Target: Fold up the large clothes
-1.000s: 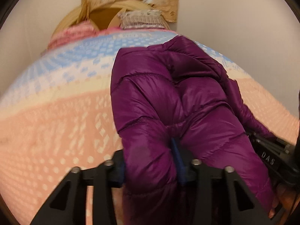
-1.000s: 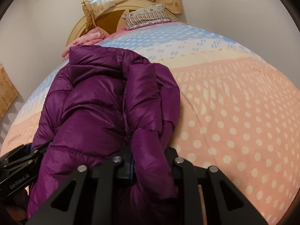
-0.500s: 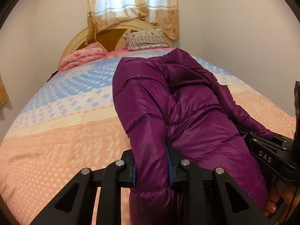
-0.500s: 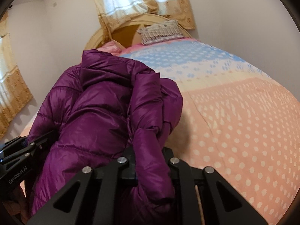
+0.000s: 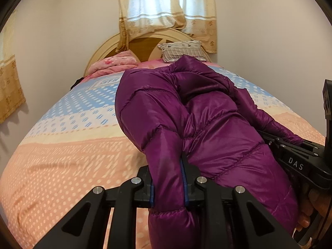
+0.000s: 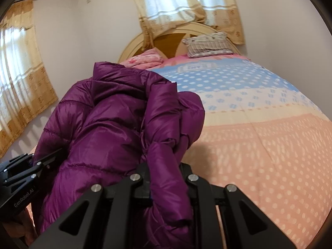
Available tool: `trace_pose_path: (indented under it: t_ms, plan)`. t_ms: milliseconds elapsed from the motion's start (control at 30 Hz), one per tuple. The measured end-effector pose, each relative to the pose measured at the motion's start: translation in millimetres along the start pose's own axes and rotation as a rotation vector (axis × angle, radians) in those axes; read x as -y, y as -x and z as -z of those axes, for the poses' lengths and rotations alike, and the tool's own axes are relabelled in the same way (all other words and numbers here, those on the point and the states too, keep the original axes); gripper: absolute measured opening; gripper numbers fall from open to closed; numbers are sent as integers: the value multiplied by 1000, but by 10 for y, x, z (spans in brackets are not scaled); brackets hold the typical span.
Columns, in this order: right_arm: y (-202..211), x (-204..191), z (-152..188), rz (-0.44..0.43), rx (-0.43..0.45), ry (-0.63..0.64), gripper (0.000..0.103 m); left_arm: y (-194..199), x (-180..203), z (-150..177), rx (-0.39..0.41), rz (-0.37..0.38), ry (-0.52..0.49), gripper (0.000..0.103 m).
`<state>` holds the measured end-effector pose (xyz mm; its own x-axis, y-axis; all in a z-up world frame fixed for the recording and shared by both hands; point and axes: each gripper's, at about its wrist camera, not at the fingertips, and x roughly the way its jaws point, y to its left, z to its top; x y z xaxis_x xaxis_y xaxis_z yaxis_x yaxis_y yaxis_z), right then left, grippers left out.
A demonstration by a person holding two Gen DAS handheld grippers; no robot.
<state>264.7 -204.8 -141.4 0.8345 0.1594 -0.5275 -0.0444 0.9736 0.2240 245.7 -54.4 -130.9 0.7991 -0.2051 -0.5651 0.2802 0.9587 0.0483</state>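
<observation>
**Both grippers pinching the purple jacket above the bed**

We see our left gripper (image 5: 168, 181) with a fold of the purple puffer jacket (image 5: 207, 128) sandwiched between its blue-edged pads (image 5: 183, 178); the jaws are closing further on the fabric, and a quilted edge hangs down below them. Ahead of this gripper the jacket rises in a bulky heap, its collar end farthest from us, toward the headboard (image 5: 145, 47). To the right of it we see our right gripper (image 5: 294, 157), its black body marked with white letters, tucked under the jacket's far side, with part of a hand (image 5: 311, 209) behind it.

From the right wrist camera, our right gripper (image 6: 165, 183) is clamped on another fold of the jacket (image 6: 108, 128), the cloth filling the narrow gap between the fingers. The garment bunches up ahead and to the left of this gripper, and our left gripper (image 6: 25, 172) shows at the lower left, partly hidden by the fabric.

Beyond both tools lies the bed (image 5: 62, 161), covered in a dotted spread, peach near us and blue farther away. At its far end we make out a folded pink blanket (image 5: 113, 64) and a patterned pillow (image 5: 182, 50) against the headboard, with curtains (image 5: 166, 10) over the window behind
</observation>
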Motion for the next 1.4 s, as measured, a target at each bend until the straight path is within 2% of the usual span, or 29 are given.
trace_pose_path:
  t_ms: [633, 1200, 1400]
  plan:
    - [-285, -624, 8, -99, -58, 114, 16, 249, -870, 341, -26, -87, 90, 19]
    - [-602, -797, 160, -112, -158, 138, 16, 0, -1063, 446, -82, -112, 119, 19]
    - [-704, -810, 207, -102, -189, 127, 16, -71, -1138, 517, -98, -125, 130, 25]
